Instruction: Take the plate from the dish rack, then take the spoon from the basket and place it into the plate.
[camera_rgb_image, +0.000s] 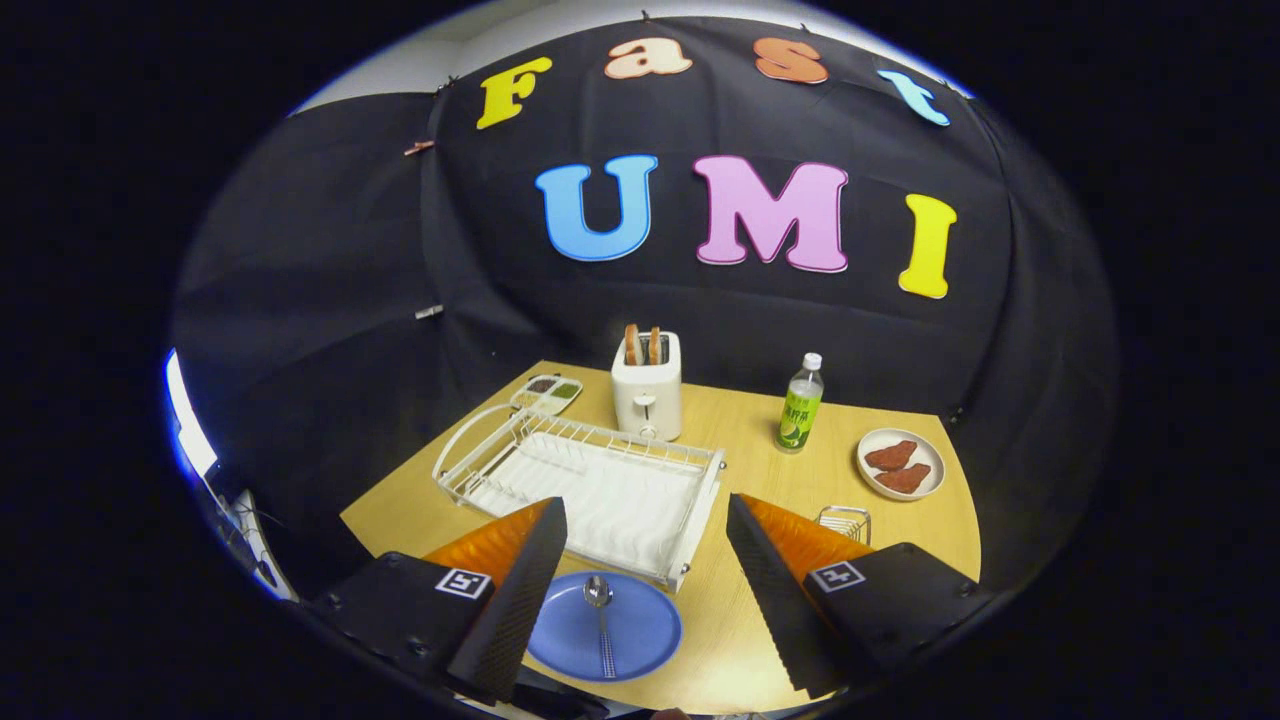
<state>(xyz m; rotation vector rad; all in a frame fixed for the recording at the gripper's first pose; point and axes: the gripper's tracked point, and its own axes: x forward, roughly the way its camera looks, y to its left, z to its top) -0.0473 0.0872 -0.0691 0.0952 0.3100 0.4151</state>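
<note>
Lying nearest: a blue plate (604, 628) sat flat on the wooden worktop (745, 640), between the two fingers and toward the left one.
Spoon: a spoon (601, 612) rested inside the plate, bowl pointing away, handle running back toward the camera.
Tongs: the tongs (640, 610) hung above the worktop with their dark ribbed fingers (765, 590) spread wide apart, gripping nothing.
Dish rack: a white wire dish rack (585, 480) stood just beyond the plate, its slots bare.
Basket: a small wire basket (845, 522) sat just beyond the right finger, partly hidden by it.
Farther back: a white toaster (647, 398) with two slices of bread (643, 345) standing up in it, a divided tray (548, 391) to its left, a green-labelled bottle (800, 405) to its right.
Right side: a round dish (900, 464) with two brown pieces on it, beyond the basket.
Room: black cloth (330, 300) walled the booth behind the worktop.
</note>
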